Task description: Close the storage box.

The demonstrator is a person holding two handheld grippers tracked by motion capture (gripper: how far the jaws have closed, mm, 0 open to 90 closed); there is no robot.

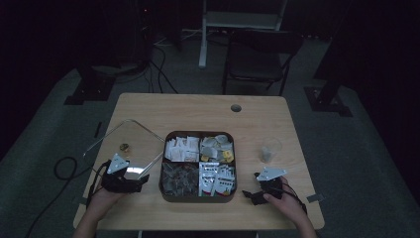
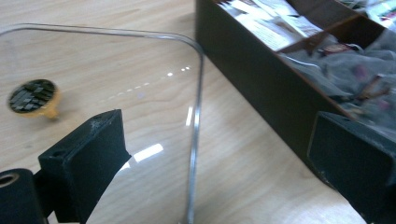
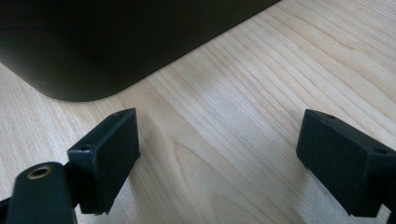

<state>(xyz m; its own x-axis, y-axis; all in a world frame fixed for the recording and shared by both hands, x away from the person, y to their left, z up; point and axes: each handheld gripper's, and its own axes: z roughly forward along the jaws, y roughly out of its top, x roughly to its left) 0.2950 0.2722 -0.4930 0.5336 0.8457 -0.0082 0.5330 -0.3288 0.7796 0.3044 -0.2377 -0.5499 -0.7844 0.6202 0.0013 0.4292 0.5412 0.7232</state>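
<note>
Clear plastic, the lid [image 1: 124,144] lay flat on the table [image 1: 198,106] just left of the dark compartment box [image 1: 198,198], one edge touching or nearly touching the box wall; set aside there, I judged, to leave the four compartments open for picking. Your left gripper [image 1: 130,183] sat low at the lid's near corner, jaws spread wide with nothing between them; in the left gripper view the lid's rounded edge [image 2: 195,140] ran up between the two jaws, so you looked lined up to take that rim. Box wall [image 2: 261,93] stood close on that gripper's right, sachets and packets visible inside. A small gold-rimmed round object [image 2: 31,96] rested under or on the lid, farther off; could not tell which. Your right gripper [image 1: 257,194] rested on bare table just right of the box's near corner [image 3: 93,51], jaws likewise released and empty, apparently parked to stay out of the way. A clear cup [image 1: 271,148] stood beyond it, well apart from the box.
</note>
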